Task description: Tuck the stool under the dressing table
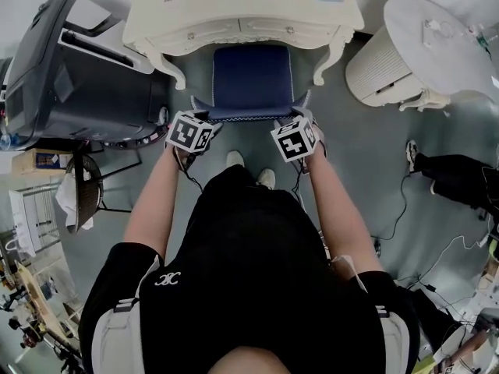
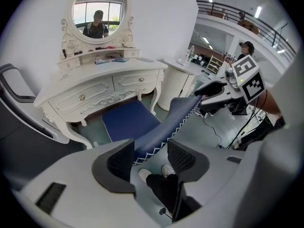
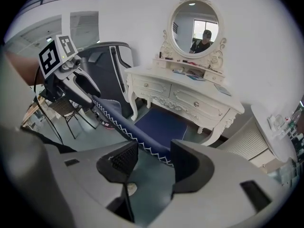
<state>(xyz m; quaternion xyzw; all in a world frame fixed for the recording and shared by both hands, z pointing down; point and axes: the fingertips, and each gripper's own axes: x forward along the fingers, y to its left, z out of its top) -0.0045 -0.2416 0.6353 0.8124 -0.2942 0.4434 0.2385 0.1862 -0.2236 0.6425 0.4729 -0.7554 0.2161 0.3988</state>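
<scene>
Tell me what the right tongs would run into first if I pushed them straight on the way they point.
The dark blue padded stool: its trimmed near edge already lies between the open right tongs, so it likely meets their throat first. Beyond stands the white carved dressing table.

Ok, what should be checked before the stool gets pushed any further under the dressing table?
1. The stool lined up between the legs of the dressing table: ok, gaps on both sides.
2. The stool fully tucked: not ok, its near edge sticks out.
3. The left gripper closed on that edge: not ok, the edge lies between open jaws.
4. The right gripper closed on it: not ok, same.
5. The person's shoes clear of the stool: ok.
6. Nothing in the way under the dressing table: cannot tell, hidden.
</scene>
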